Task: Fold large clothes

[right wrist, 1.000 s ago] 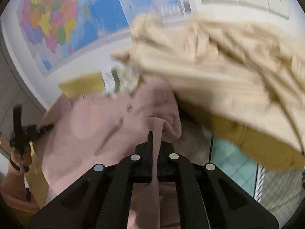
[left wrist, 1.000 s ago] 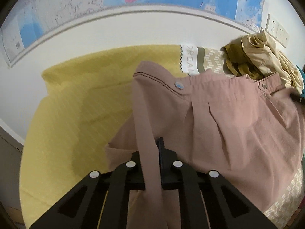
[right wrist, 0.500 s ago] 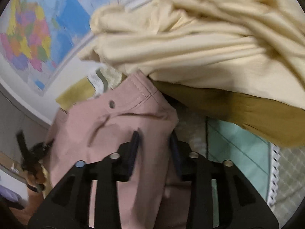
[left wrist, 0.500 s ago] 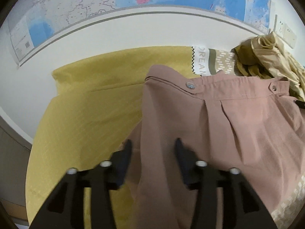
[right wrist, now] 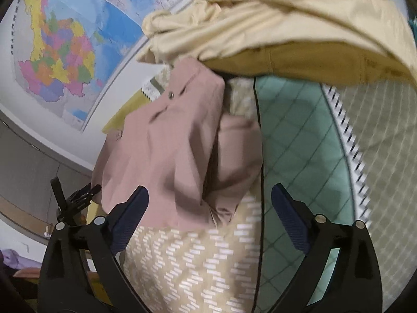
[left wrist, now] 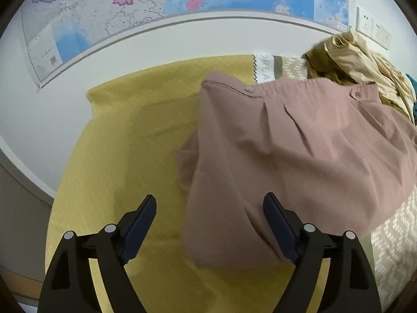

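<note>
A dusty-pink garment (left wrist: 299, 140) with a buttoned waistband lies folded on a yellow cloth (left wrist: 135, 143). My left gripper (left wrist: 209, 208) hovers over its near left edge; the jaws are opening wide and the fabric lies below them, untouched by the pads. In the right wrist view the same pink garment (right wrist: 177, 143) lies beyond my right gripper (right wrist: 209, 200), whose jaws are also opening with nothing pinched. The left gripper (right wrist: 70, 195) shows at the far left of that view.
A heap of cream and mustard clothes (left wrist: 357, 62) sits at the back right, looming over the right gripper as the cream pile (right wrist: 273, 18). A beige patterned cloth (right wrist: 198, 266) and a green quilted cloth (right wrist: 299, 143) cover the surface. A wall map (left wrist: 169, 2) hangs behind.
Both grippers were shut on pink fabric a second ago; both have let go and spread wide. The garment has dropped flat. The right gripper rolled and sank; the left drew back.
</note>
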